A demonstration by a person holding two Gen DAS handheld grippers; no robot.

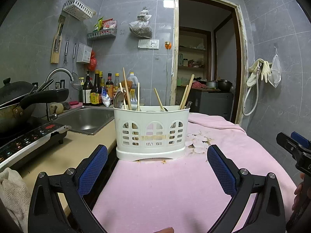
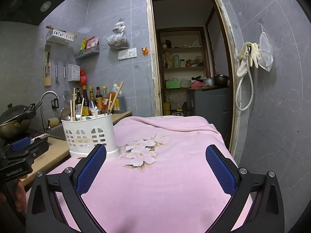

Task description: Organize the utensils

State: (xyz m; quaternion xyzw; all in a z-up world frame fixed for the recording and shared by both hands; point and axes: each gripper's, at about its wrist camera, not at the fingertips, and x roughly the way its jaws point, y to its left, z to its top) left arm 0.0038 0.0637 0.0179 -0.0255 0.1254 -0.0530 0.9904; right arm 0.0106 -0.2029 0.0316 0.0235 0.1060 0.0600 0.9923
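White plastic caddy on pink cloth, three windows; sink left. Left gripper, right gripper wide open, empty.

Both wrist views face the caddy closely.

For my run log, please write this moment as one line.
left gripper: open, empty | right gripper: open, empty | utensil holder: upright on pink cloth, chopsticks inside

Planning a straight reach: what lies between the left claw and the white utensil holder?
Only bare pink cloth lies between the open left claw and the utensil holder, as the left wrist view shows.
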